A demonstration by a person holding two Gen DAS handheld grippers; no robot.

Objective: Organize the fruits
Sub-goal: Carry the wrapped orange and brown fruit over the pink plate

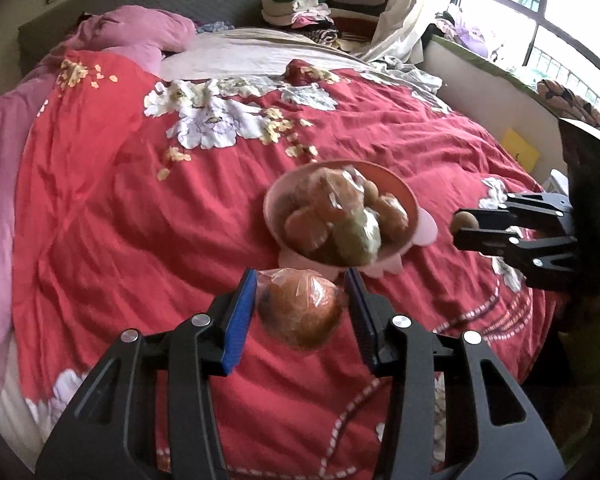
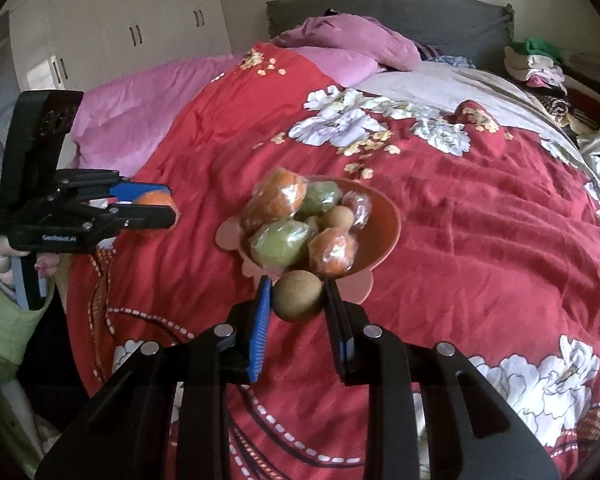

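Note:
A pink flower-shaped bowl (image 1: 400, 190) (image 2: 384, 216) sits on the red bed cover, piled with several plastic-wrapped oranges and green fruits and small brown ones. My left gripper (image 1: 300, 280) is shut on a wrapped orange (image 1: 300, 312), held just in front of the bowl; it also shows at the left of the right wrist view (image 2: 168, 204). My right gripper (image 2: 298, 284) is shut on a small brown round fruit (image 2: 298, 296) near the bowl's front rim; it shows at the right of the left wrist view (image 1: 460, 226).
The red floral quilt (image 1: 140, 208) covers the bed, with a pink blanket (image 1: 132, 32) at the head. Folded clothes (image 1: 300, 8) are stacked behind. A window ledge (image 1: 500, 72) runs along the right side. White wardrobes (image 2: 120, 20) stand at the left.

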